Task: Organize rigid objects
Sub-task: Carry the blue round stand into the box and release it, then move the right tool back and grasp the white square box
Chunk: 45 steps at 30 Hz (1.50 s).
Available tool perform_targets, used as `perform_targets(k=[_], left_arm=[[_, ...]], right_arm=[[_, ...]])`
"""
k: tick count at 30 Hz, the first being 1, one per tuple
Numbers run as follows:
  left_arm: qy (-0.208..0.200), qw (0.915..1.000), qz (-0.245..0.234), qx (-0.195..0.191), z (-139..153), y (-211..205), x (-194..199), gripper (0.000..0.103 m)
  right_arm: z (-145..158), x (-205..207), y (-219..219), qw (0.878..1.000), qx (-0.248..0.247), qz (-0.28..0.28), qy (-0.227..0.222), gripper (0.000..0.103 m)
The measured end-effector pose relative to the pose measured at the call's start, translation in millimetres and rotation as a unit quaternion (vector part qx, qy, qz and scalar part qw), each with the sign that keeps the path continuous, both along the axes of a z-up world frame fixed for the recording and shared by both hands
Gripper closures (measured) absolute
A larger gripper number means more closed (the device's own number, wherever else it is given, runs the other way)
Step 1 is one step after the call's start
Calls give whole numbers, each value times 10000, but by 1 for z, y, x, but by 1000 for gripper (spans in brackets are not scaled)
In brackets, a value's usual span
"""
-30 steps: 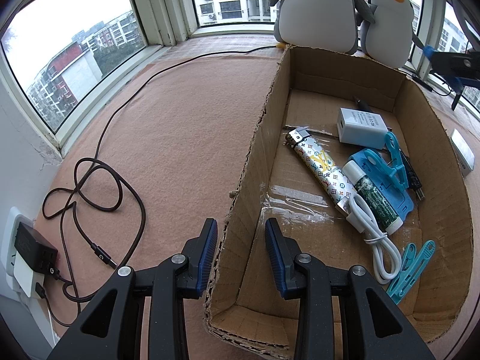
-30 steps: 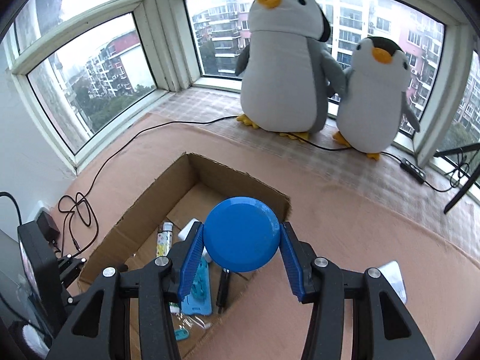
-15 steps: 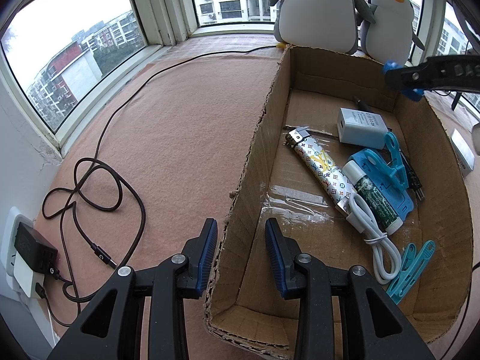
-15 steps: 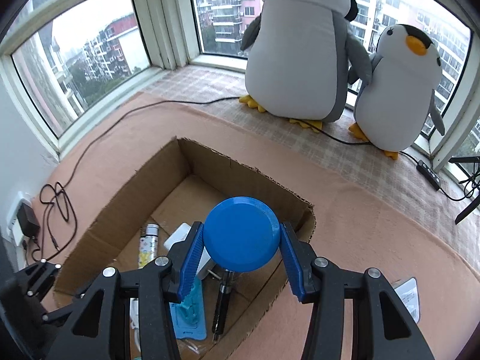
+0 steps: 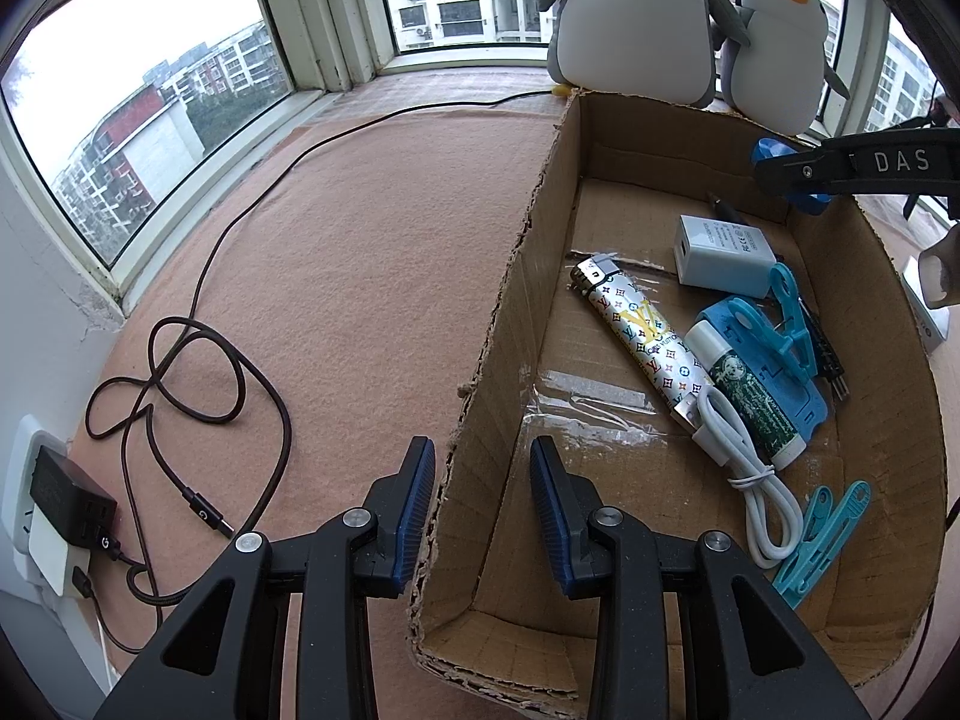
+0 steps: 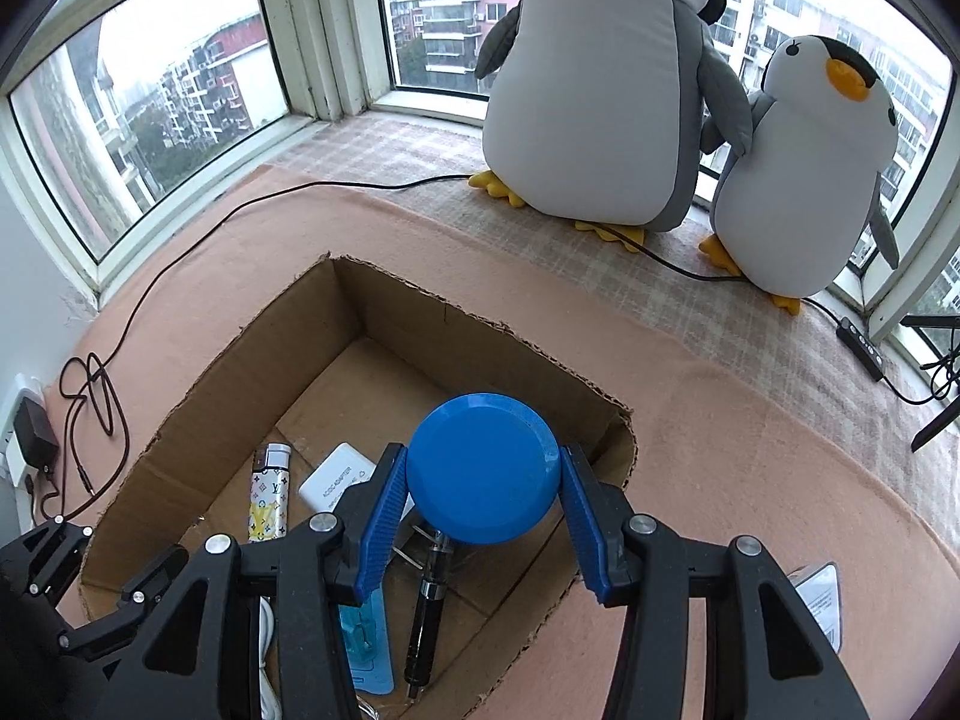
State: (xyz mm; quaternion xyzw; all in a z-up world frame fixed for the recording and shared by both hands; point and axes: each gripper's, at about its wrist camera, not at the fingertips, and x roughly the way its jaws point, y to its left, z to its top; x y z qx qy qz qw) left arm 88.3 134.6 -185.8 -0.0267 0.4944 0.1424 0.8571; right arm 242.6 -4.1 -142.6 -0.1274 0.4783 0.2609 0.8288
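Right gripper (image 6: pixel 483 515): its two blue fingers (image 6: pixel 378 528) press on either side of a round blue lid (image 6: pixel 483 467), flat face toward the camera, held between the finger pads.
Blue lid, place: in the air above the far right part of the cardboard box (image 6: pixel 252 336), over the things lying in it; from the left wrist view it shows as a blue edge (image 5: pixel 771 151) at the box's far right rim.
Left gripper (image 5: pixel 483 516): the fingers (image 5: pixel 414 510) straddle the box's near left wall, one outside, one inside; the wall stands in the gap, nearer the outer finger, and whether the pads pinch it cannot be told by sight; they are at their narrowest.
Inside the box: a patterned lighter (image 5: pixel 642 336), a white charger (image 5: pixel 720 255), a green-labelled tube (image 5: pixel 747 393) on a blue clip (image 5: pixel 786 324), a coiled white cable (image 5: pixel 753 480), teal pegs (image 5: pixel 825 531), a black pen (image 6: pixel 427 618).
Box, place: on a pink mat (image 5: pixel 360 252) by the window.
Beyond the box: two plush penguins (image 6: pixel 606 90) on the sill.
Left of the box: a dark cable (image 5: pixel 180 372) running to a black plug (image 5: pixel 66 501).
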Motion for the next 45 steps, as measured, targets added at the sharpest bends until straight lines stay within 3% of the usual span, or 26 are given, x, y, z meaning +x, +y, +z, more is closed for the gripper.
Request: perform_targets(k=[4,8,21,25,34,45], left_arm=[[-1,10000,1,-3,0,0,0,67],[-2,10000,0,-2,0,0,0,67],[-2,10000,1,1,0,0,0,67],[-1,10000,1,7,0,0,0,67],[11,10000,-5,35,0,0,-1,67],[14,10000,11,44,0,-1,0,67]], right_arm=[[0,0,0,10000,-3,-3,-12,55],[1,1,-1,10000,20,-2,-3,47],[10,-6,-5,9998,198,51,23,43],[18,-14,-14,9995,304,73,-6,37],[30,-28,-70,9987,477,-163,73,29],[8,-19,-160,9976,-126,-572,372,25]])
